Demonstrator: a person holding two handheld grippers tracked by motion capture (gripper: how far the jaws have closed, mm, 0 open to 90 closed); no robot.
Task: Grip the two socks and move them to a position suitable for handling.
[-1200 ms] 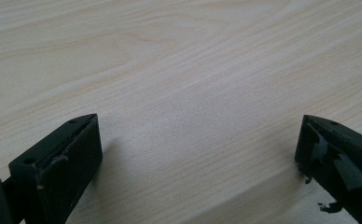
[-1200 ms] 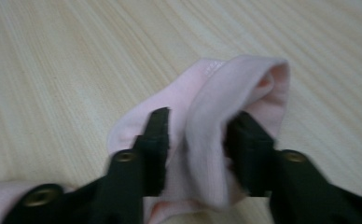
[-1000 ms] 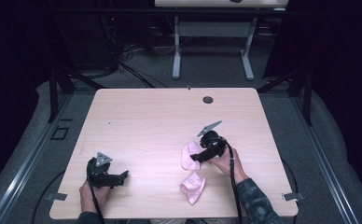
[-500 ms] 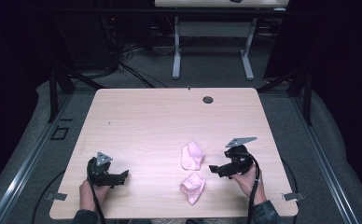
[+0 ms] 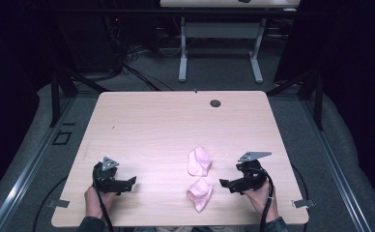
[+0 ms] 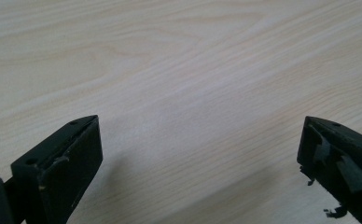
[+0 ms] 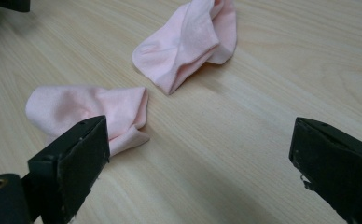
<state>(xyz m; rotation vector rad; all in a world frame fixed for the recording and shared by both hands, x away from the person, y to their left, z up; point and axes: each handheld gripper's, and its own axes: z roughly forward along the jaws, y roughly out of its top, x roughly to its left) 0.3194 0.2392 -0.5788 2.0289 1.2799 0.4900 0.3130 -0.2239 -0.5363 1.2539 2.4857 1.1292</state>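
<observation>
- Left black two-jaw gripper point(image 5: 127, 181) sits near the desk's front-left corner, held in the person's left hand point(image 5: 97, 199); jaws spread wide, nothing between them. In the left gripper view point(image 6: 198, 149) both jaws are cut off by the bottom edge, bare wood grain between.
- Right black two-jaw gripper point(image 5: 225, 183) sits near the front-right corner, grey three-cornered plate on top, right hand point(image 5: 259, 195) behind it; jaws parted wide, empty. In the right gripper view point(image 7: 198, 154) the left jaw covers part of the nearer sock.
- Light wood-grain laminate desk point(image 5: 151, 125), rounded corners, small dark round grommet point(image 5: 215, 103) near the back edge.
- Two crumpled pale pink soft fabric socks lie right of centre, toward the front edge, close but apart.
- Farther pink sock point(image 5: 198, 161) point(image 7: 188, 42) is folded over on itself, top cut off in the right gripper view.
- Nearer pink sock point(image 5: 200, 193) point(image 7: 90, 109) lies flatter, just left of the right gripper's jaws, not touching.
- Forearms cut off at the bottom edge; surroundings dark, hard to make out.
</observation>
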